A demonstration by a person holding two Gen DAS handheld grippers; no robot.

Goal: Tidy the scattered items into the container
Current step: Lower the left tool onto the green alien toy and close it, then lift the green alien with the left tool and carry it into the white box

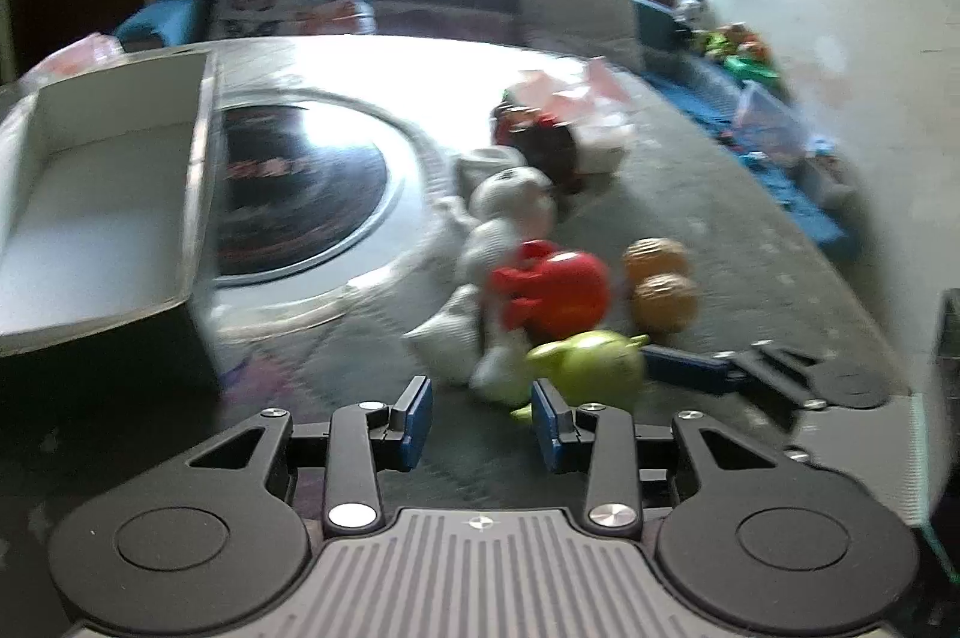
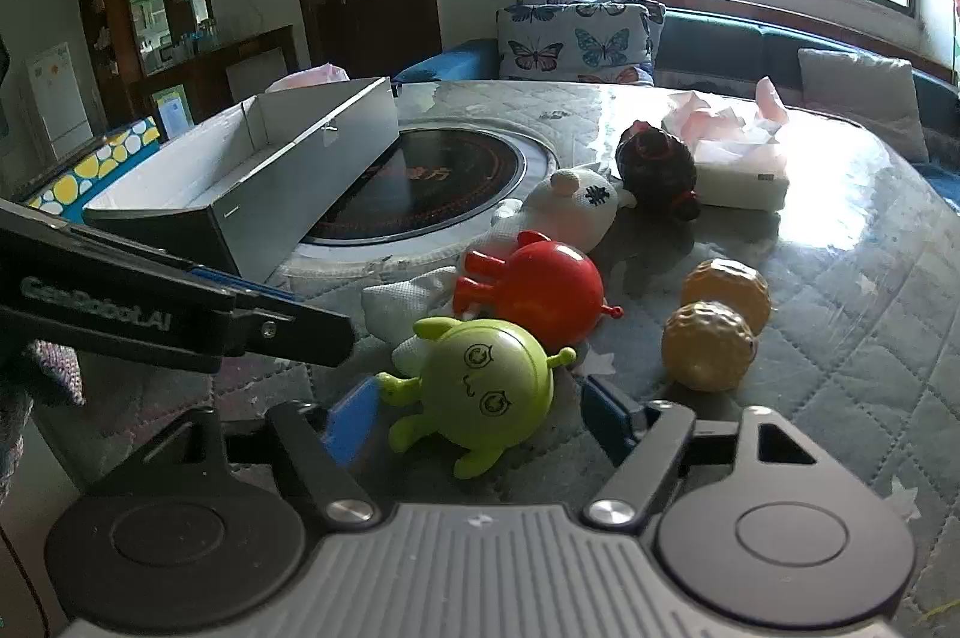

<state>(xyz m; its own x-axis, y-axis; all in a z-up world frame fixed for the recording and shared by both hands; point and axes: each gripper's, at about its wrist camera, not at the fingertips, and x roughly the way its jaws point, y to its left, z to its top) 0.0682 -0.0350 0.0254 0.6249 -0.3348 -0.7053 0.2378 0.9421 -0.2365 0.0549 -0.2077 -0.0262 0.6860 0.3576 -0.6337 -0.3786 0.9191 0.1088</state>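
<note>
Ahead of the left gripper (image 1: 482,416), jaws apart and empty, lay the blurred toy pile, box (image 1: 198,194) leftward; from the right wrist, the right gripper (image 2: 480,419), jaws apart, straddled the green toy (image 2: 480,386), whose rounded shell risked squirting free.

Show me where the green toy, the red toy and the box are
green toy (image 2: 480,386): right wrist view, on its face.
red toy (image 2: 549,293): right wrist view, on its round body.
box (image 2: 264,206): right wrist view, on its near side wall.
</note>
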